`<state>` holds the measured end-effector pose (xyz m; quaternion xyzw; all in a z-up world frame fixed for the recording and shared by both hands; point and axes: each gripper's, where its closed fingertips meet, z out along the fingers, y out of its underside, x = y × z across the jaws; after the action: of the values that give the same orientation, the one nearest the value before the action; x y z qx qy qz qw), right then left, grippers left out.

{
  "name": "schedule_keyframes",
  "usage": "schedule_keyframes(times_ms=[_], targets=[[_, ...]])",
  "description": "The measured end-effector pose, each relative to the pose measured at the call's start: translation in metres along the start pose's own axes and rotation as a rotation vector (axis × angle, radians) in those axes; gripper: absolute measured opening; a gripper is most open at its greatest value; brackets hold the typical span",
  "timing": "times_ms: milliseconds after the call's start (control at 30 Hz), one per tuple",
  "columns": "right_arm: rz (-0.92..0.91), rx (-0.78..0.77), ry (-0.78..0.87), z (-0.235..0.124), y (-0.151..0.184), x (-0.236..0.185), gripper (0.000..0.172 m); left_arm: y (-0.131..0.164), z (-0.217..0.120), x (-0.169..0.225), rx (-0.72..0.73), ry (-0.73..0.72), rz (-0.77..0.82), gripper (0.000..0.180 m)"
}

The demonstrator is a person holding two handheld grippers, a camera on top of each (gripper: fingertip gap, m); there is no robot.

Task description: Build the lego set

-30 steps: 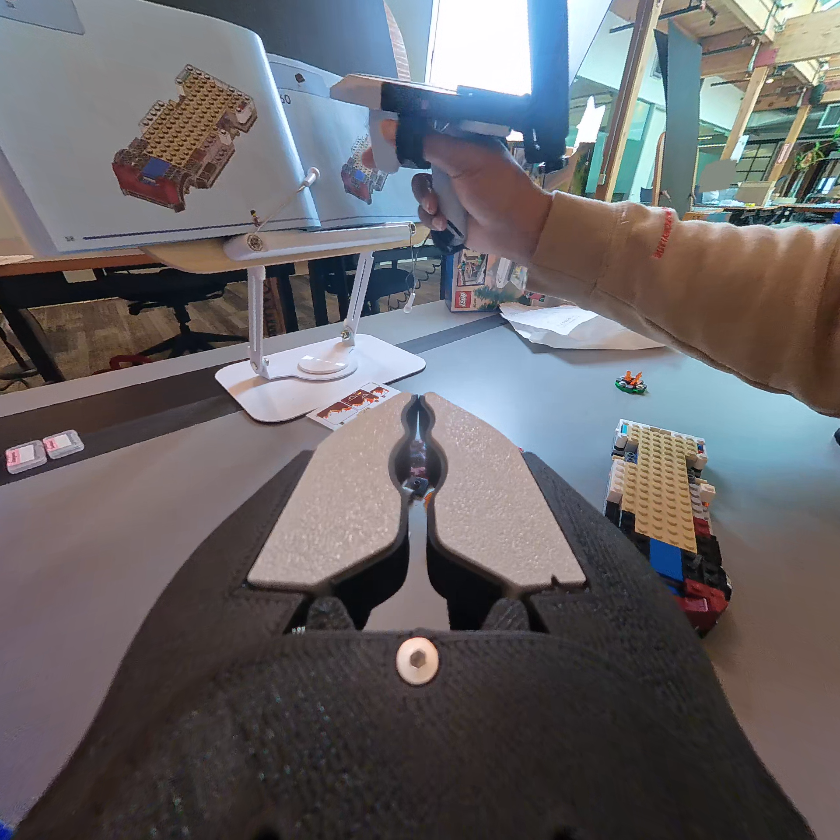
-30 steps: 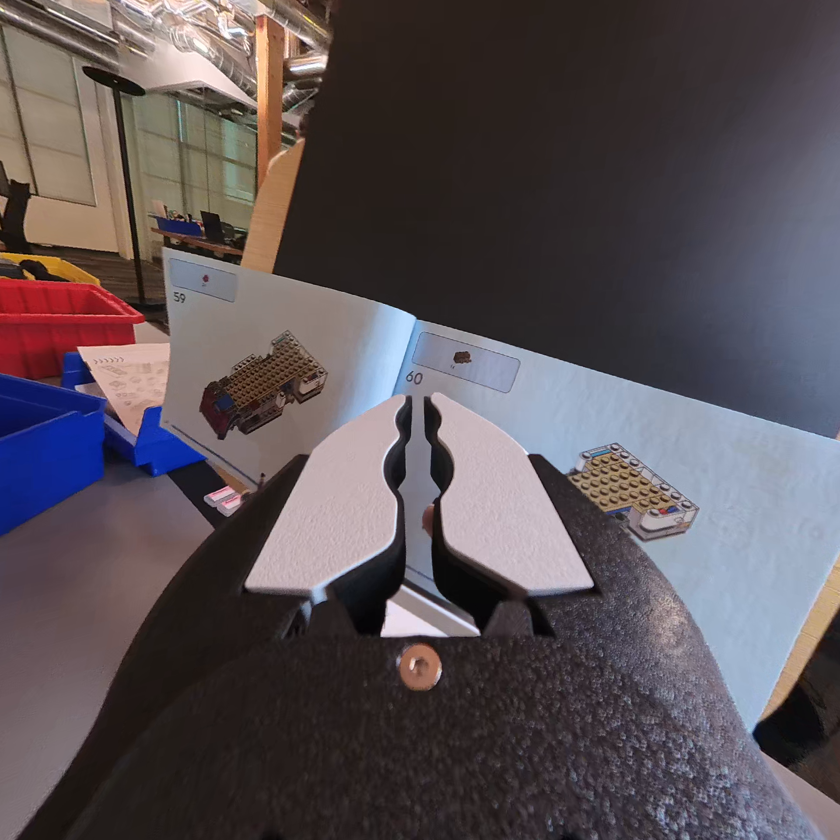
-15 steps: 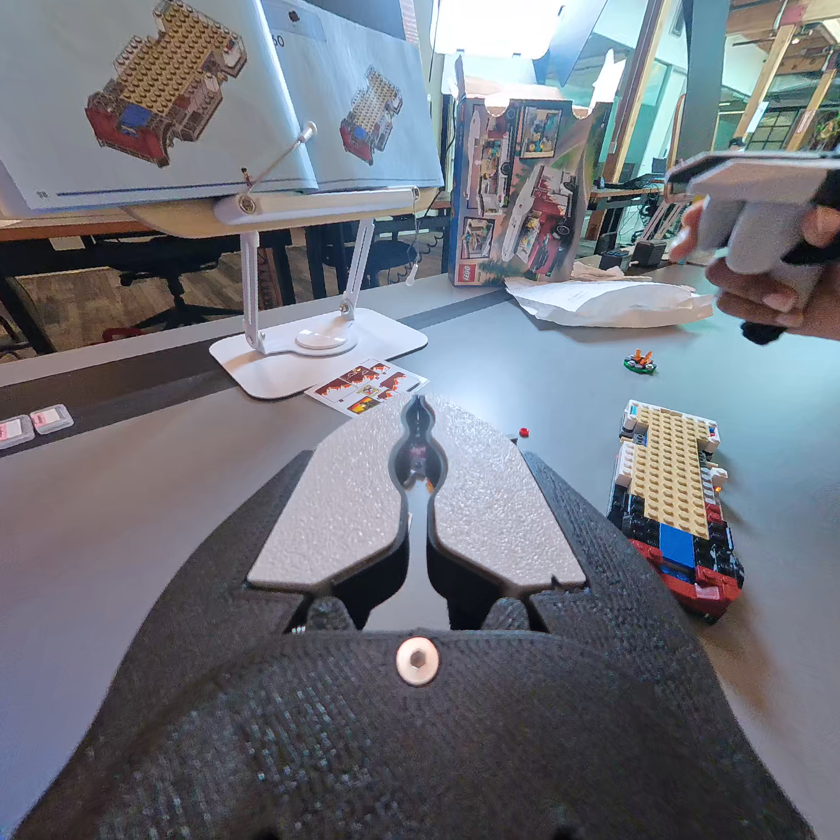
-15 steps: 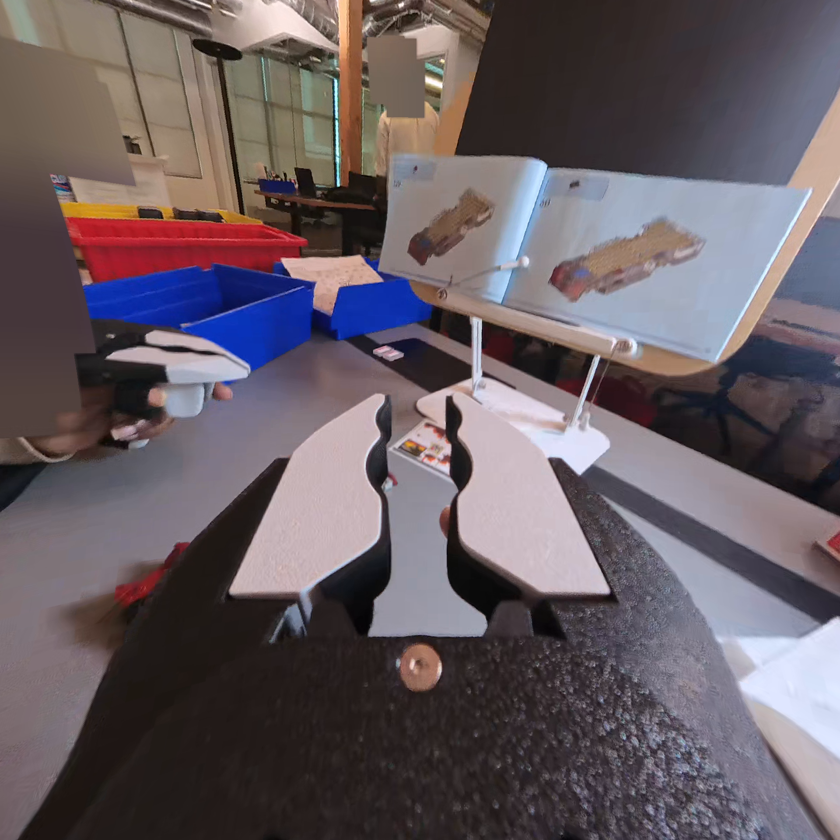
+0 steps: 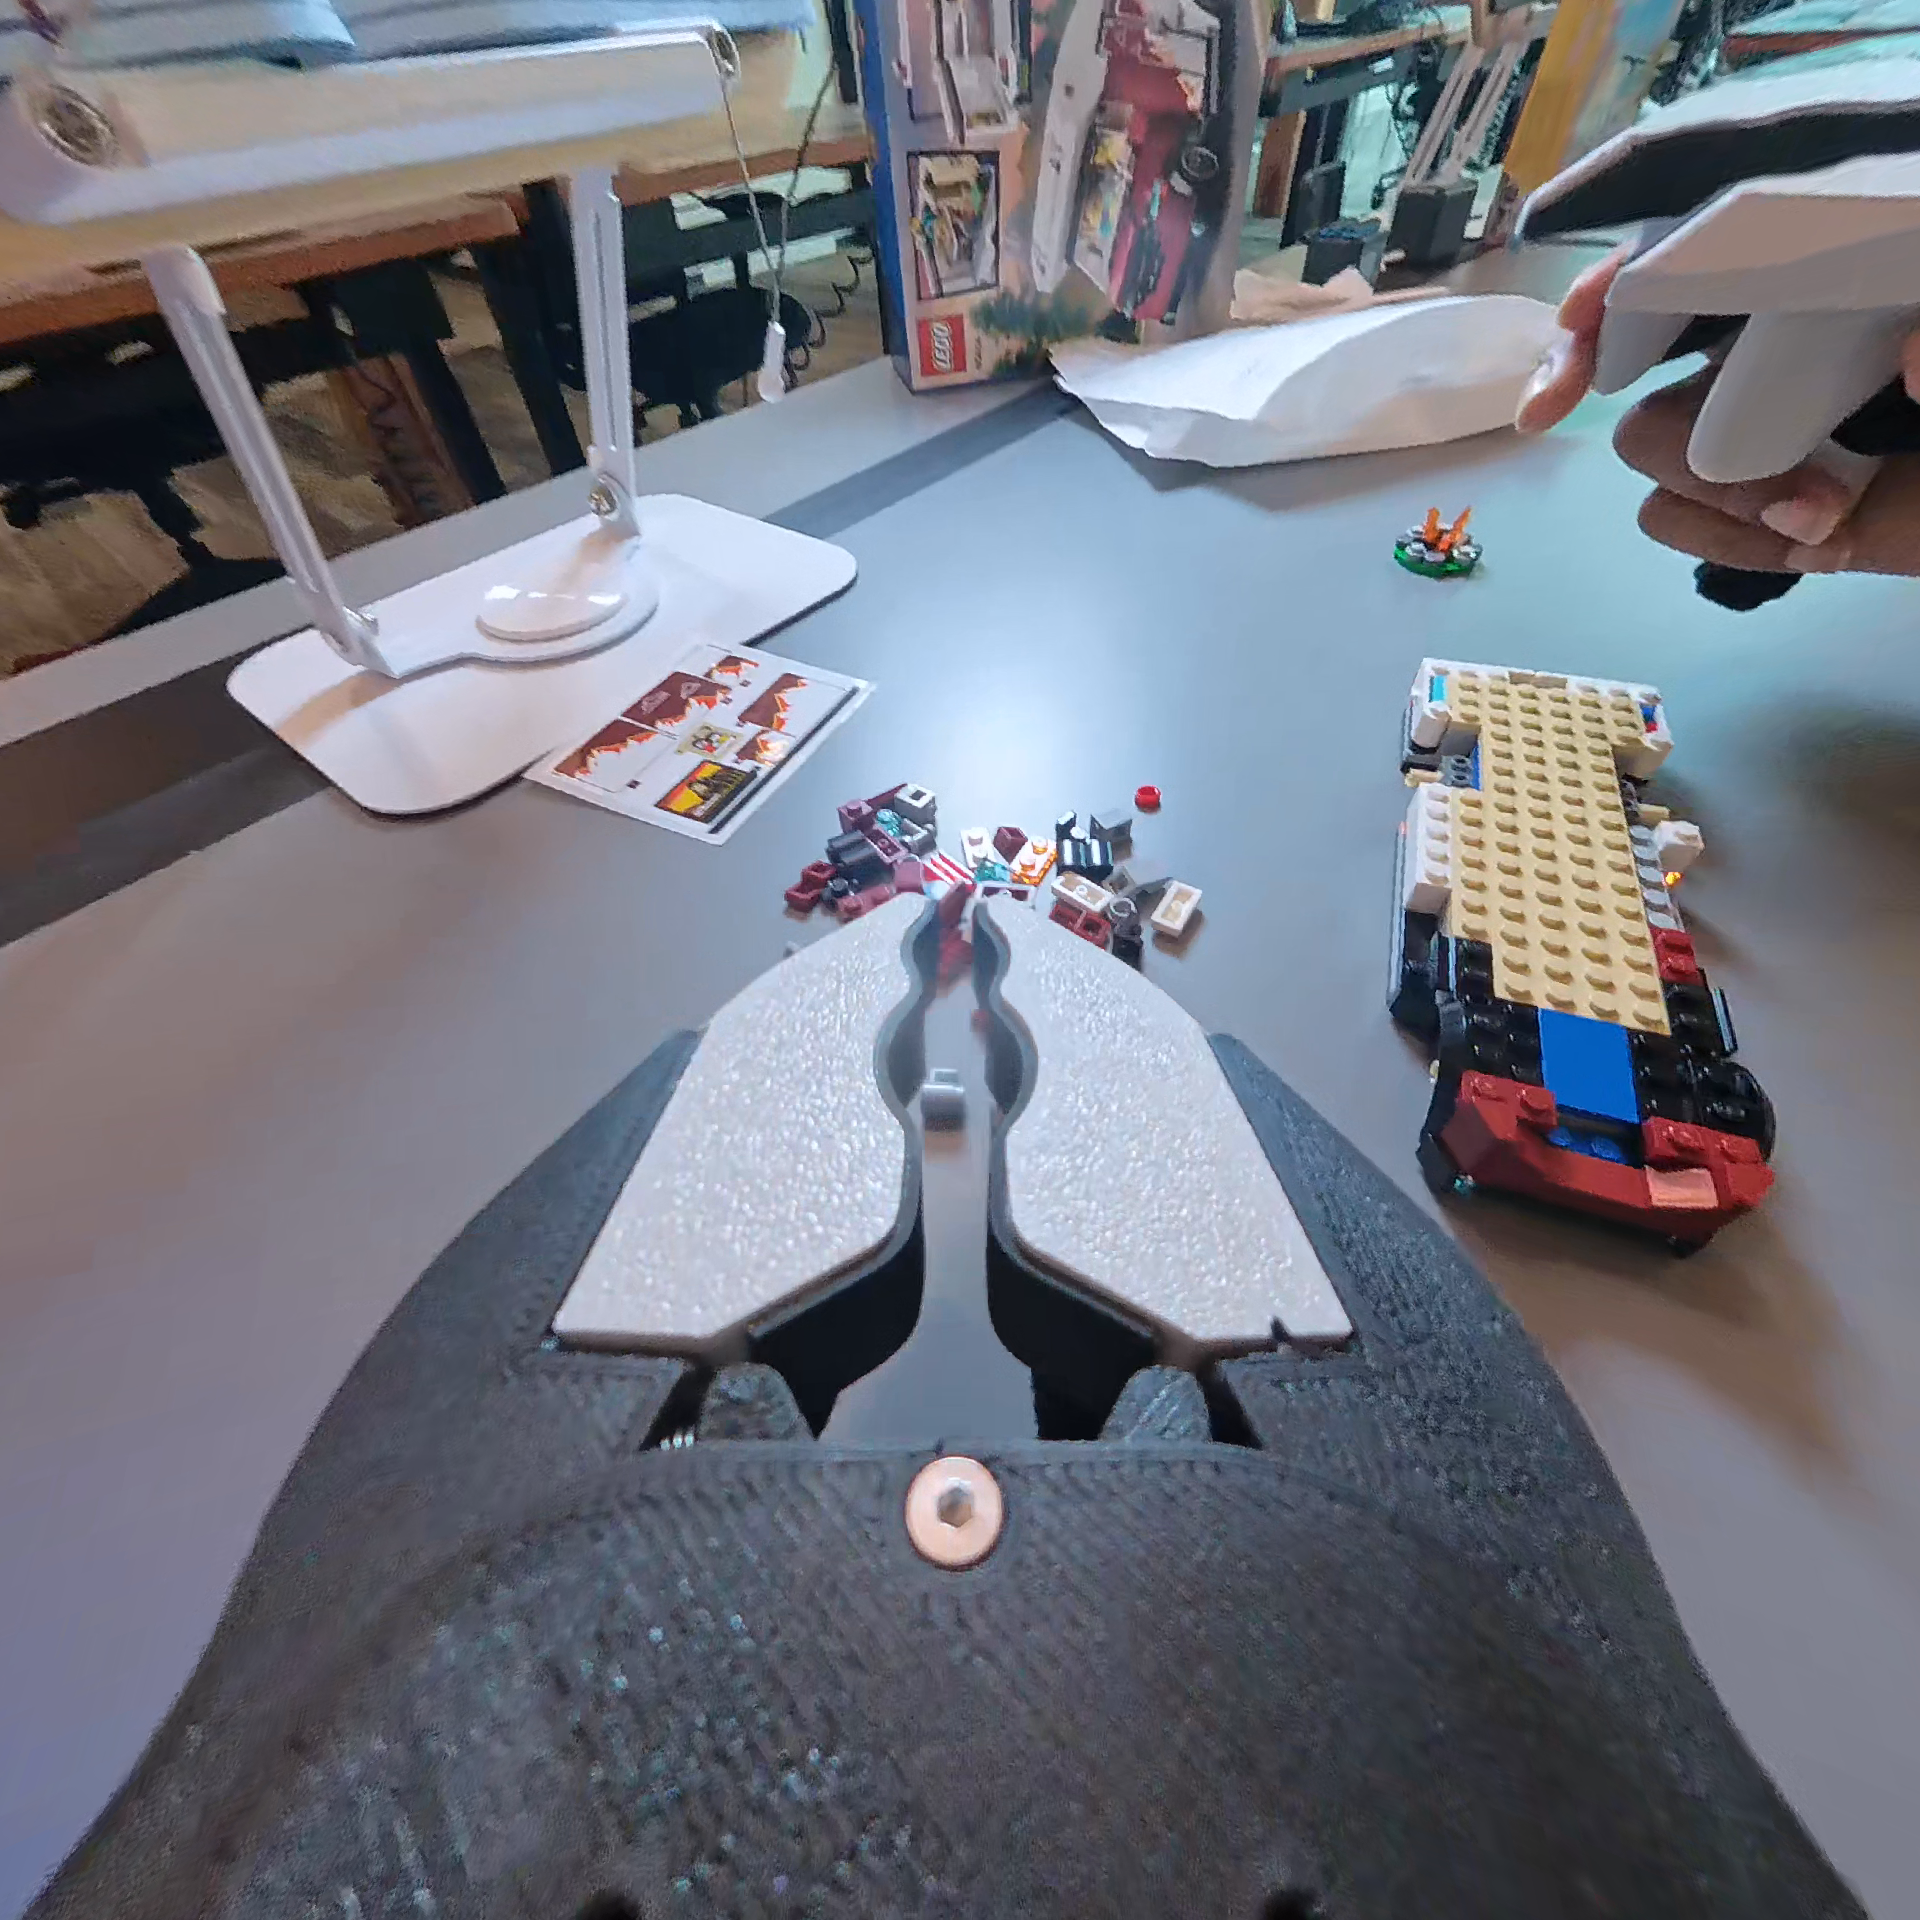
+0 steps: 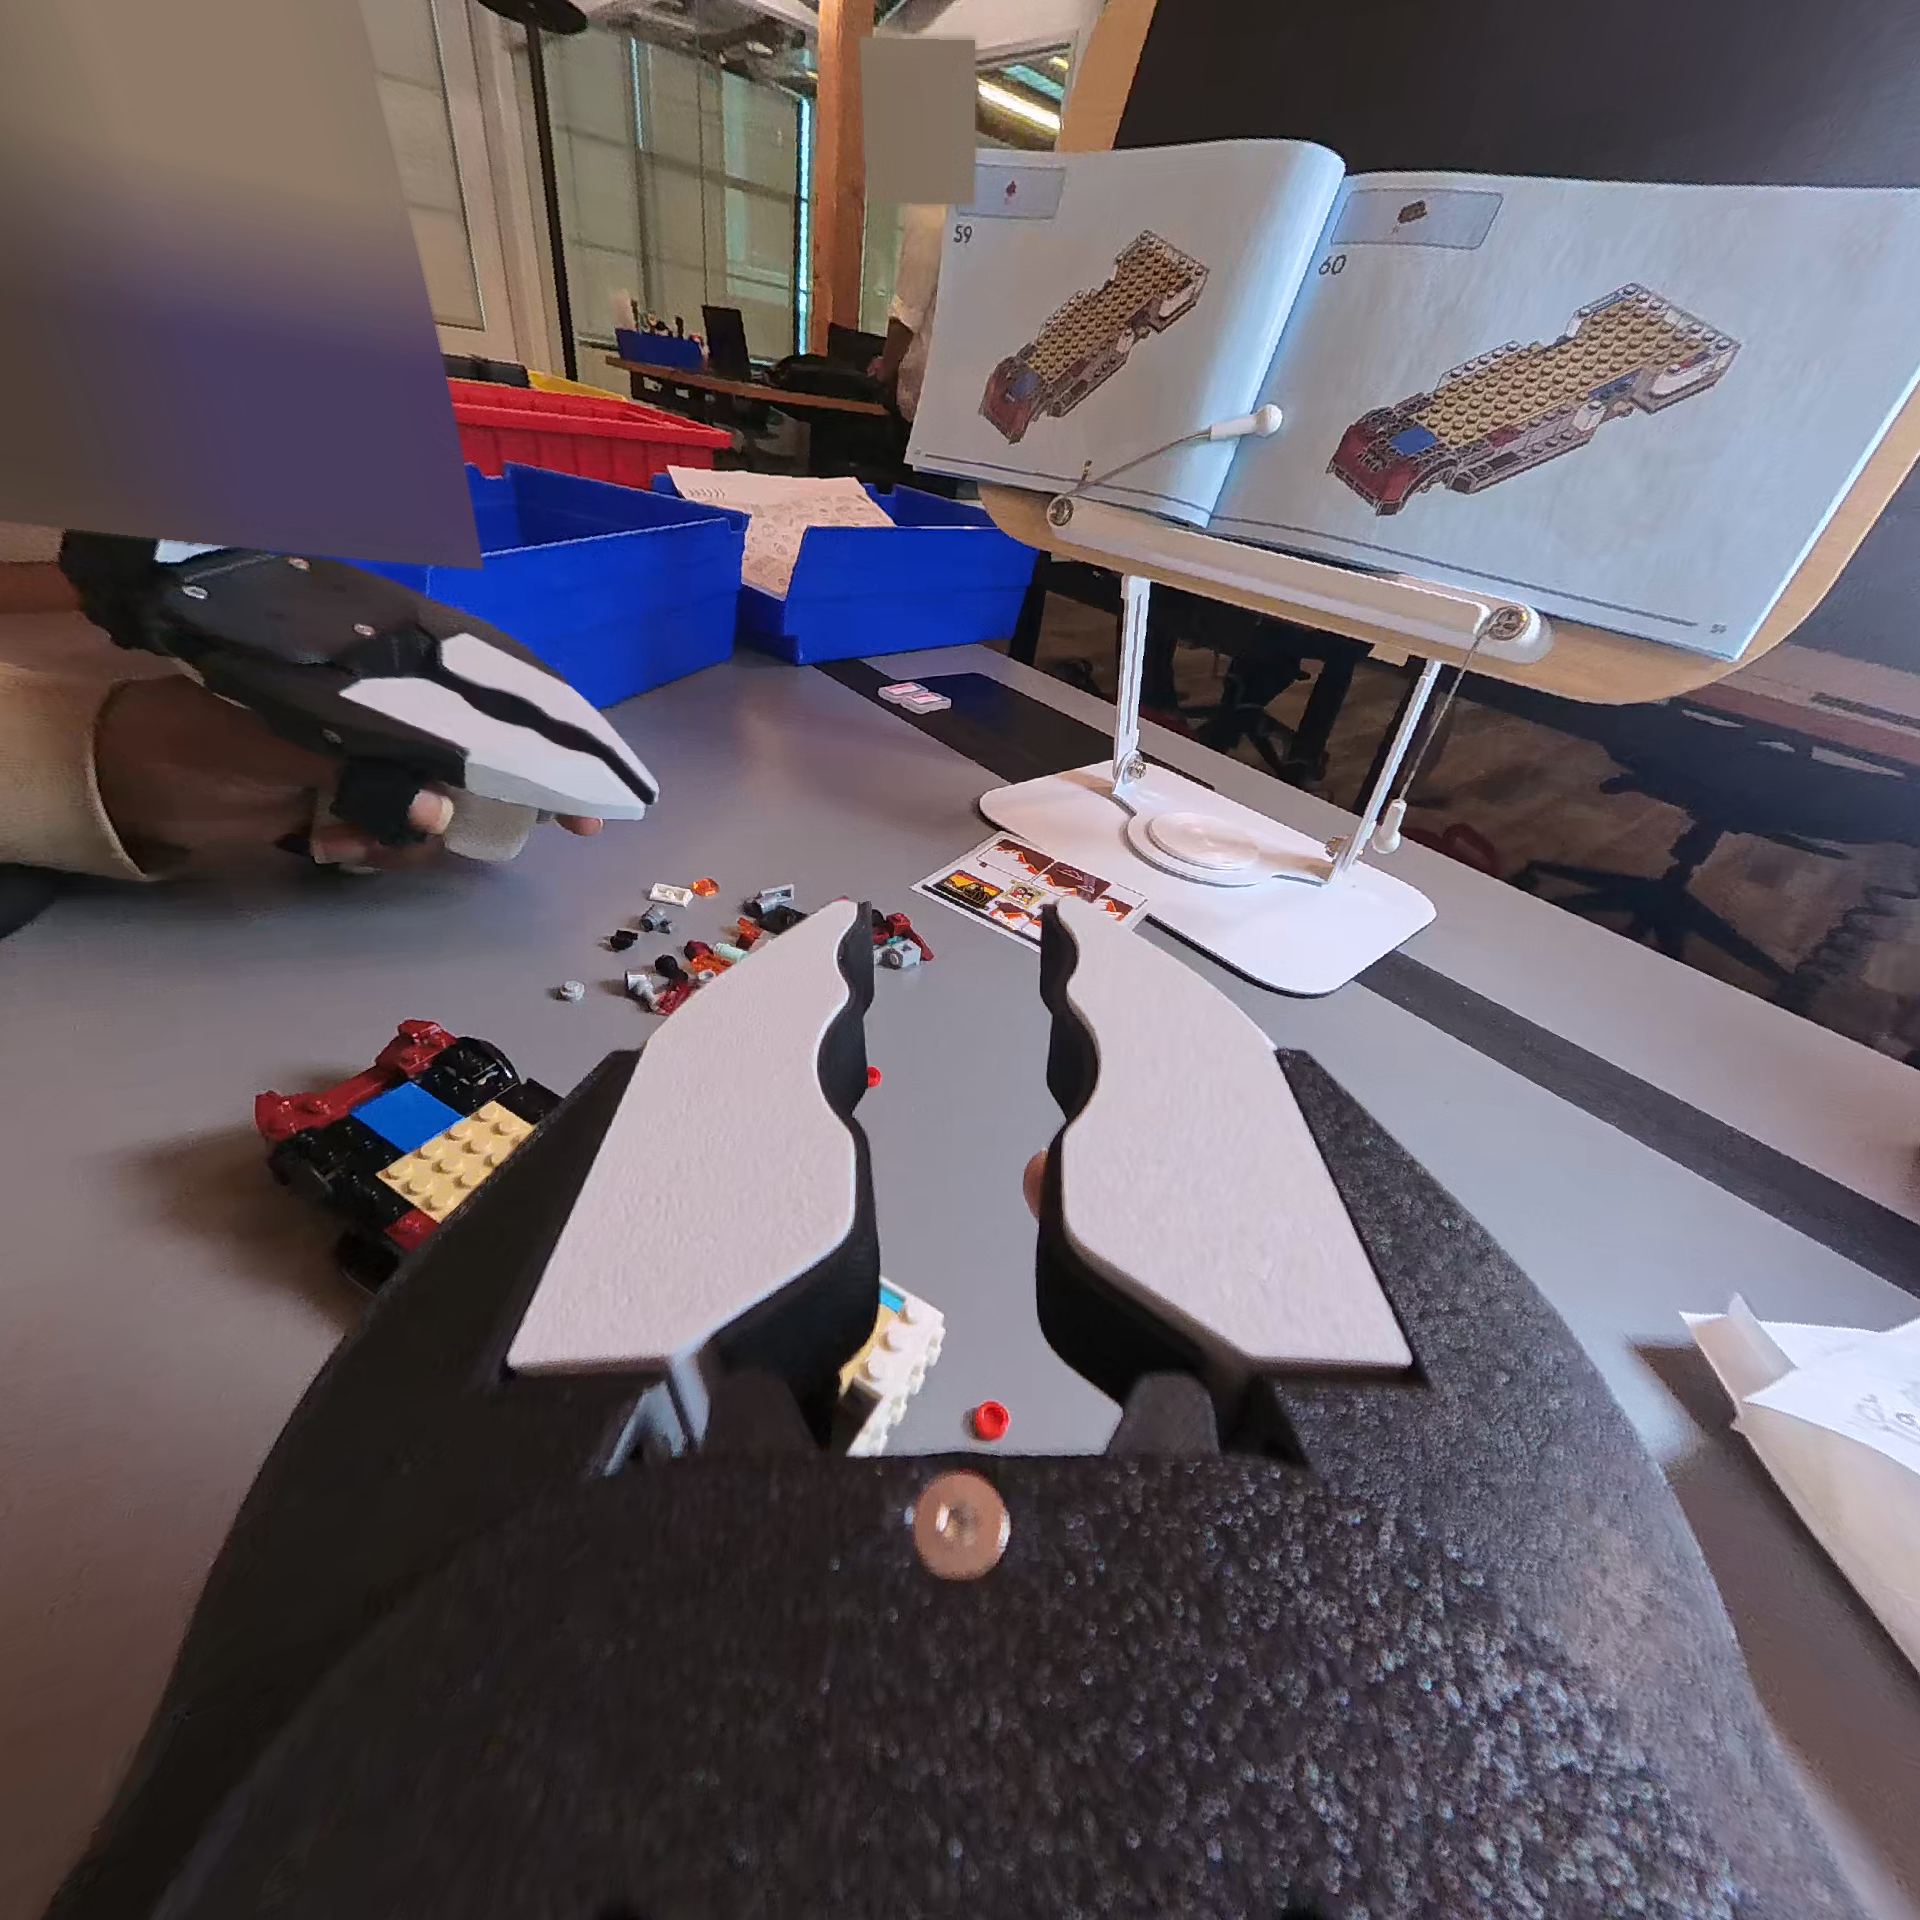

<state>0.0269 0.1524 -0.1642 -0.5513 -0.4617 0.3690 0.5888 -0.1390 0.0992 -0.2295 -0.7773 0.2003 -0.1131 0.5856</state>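
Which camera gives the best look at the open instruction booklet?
The right wrist view: the booklet shows whole, both pages facing the camera, propped on the white stand. The left wrist view catches only a blurred sliver of its lower edge at the top.

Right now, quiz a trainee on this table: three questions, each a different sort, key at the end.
1. True or false: the right gripper has its jaws apart with nothing between the pads.
2. What lies between the stand and the loose bricks? A) a sticker sheet B) a blue bin C) a paper bag
3. Fill in: the top of the brick vehicle is mostly ____ plates.

Key: 1 true; 2 A; 3 tan.
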Motion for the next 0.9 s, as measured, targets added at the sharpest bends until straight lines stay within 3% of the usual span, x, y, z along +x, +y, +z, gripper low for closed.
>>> schedule_keyframes(times_ms=[300,633,767,900], targets=[[0.01,-0.031,0.008,0.002,0.009,0.005,0.03,0.019,0.001,0.02,-0.162,0.097,0.119,0.022],[0.03,-0.051,0.014,0.004,0.017,0.008,0.03,0.036,-0.012,0.02,-0.275,0.112,0.168,0.024],[0.033,-0.035,0.025,0.003,0.015,0.01,0.03,0.032,-0.011,0.016,-0.25,0.082,0.162,0.023],[0.031,0.0,0.044,0.0,0.009,0.013,0.03,0.007,-0.014,0.01,-0.105,0.015,0.131,0.021]])
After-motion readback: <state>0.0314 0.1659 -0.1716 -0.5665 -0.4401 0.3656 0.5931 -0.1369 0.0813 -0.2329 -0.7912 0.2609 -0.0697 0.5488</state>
